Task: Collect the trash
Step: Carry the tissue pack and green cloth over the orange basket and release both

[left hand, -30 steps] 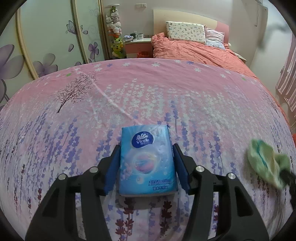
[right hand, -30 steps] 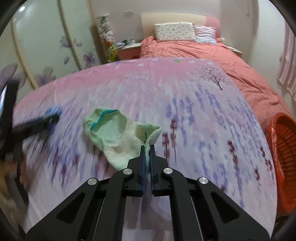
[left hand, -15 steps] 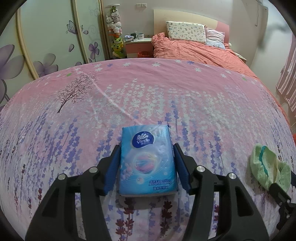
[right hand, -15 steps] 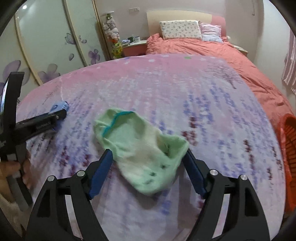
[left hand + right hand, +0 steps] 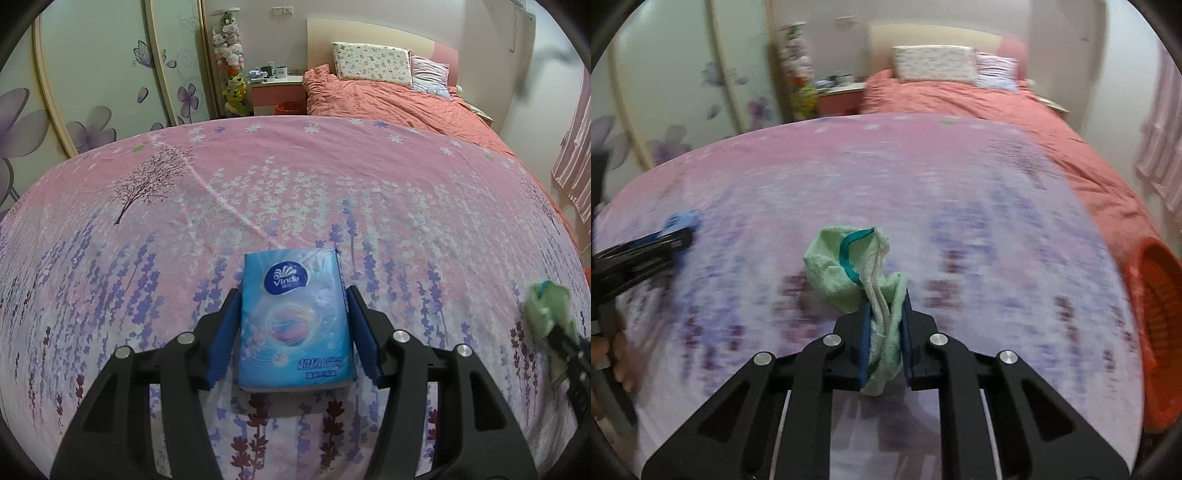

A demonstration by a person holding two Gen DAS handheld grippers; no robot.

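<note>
Left gripper [image 5: 293,321] sits spread around a blue Vinda tissue pack [image 5: 294,322] lying flat on the floral bedsheet [image 5: 295,192]; its blue pads flank the pack's sides, contact unclear. Far right, a green sock [image 5: 546,314] shows blurred.

Right gripper [image 5: 885,332] pinches the green sock [image 5: 849,273] between its pads, cuff bunched ahead. An orange basket [image 5: 1156,325] stands at right.

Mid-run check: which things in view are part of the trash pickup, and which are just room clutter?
Part of the job:
- green sock, pinched in the right gripper
- tissue pack, between the left gripper fingers
- orange basket beside the bed, probably the bin

Just lying about:
- pillows
- plush toys
- mugs on the nightstand
- floral bedspread
</note>
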